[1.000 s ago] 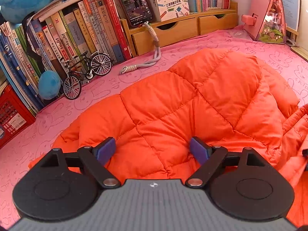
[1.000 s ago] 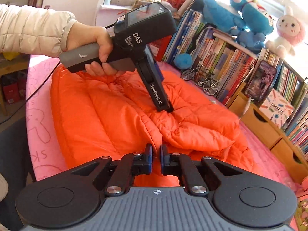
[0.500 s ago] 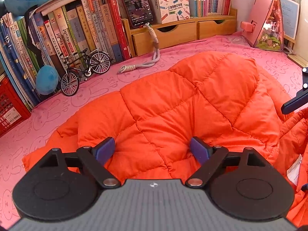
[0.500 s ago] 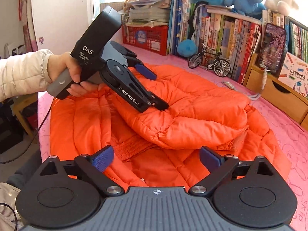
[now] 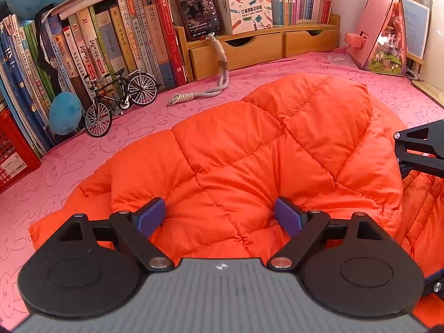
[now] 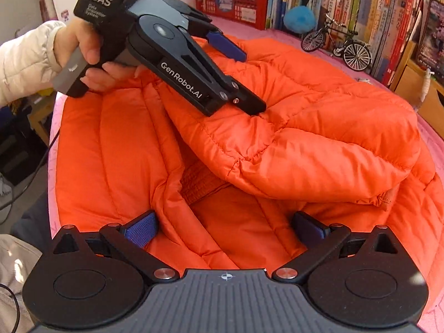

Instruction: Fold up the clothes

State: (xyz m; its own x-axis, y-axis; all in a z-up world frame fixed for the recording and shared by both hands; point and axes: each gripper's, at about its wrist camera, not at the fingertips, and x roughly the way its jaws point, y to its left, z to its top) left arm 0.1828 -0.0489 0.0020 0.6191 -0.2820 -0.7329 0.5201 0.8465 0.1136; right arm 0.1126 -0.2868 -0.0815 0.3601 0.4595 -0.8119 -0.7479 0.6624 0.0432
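The left hand-held gripper hangs with jaws spread wide, both blue pads against the orange jacket — a puffy fold bulges ahead of it. Far ahead-left stands a toy bicycle; the right hand-held gripper pokes in from the right edge.

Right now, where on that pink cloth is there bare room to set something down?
Bare pink cloth lies between the orange down jacket and the toy bicycle, and between jacket and wooden drawers, apart from the grey cord. Crowded along the books.
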